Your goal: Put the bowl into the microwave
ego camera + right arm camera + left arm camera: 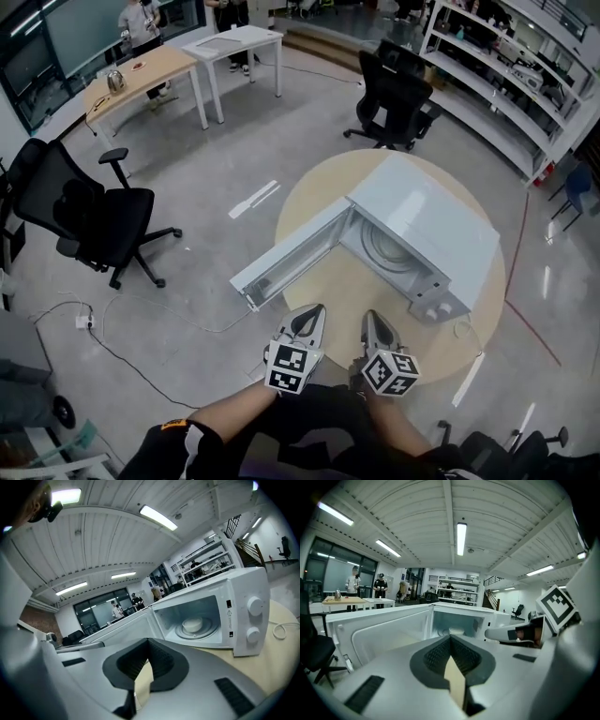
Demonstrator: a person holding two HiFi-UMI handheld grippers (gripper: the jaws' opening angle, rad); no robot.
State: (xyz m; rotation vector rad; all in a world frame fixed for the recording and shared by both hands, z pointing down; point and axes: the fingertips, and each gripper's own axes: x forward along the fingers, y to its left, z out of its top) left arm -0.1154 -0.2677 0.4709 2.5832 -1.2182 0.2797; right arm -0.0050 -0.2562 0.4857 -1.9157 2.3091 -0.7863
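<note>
The white microwave [441, 220] stands on the round wooden table [319, 192] with its door [295, 255] swung fully open to the left. In the right gripper view a pale bowl [192, 624] sits on the turntable inside the microwave [243, 606]. The left gripper view shows the same bowl [456, 631] deep in the cavity. My left gripper [312, 317] and right gripper [374, 324] hover side by side at the table's near edge, short of the opening. Both are shut with nothing held. The right gripper [511, 632] shows beside the left gripper [451, 643].
A white cable [461, 328] lies on the table by the microwave's right front corner. A black office chair [89, 216] stands on the floor to the left, another [394, 94] behind the table. Desks [150, 75] and shelving [506, 66] line the room's far sides.
</note>
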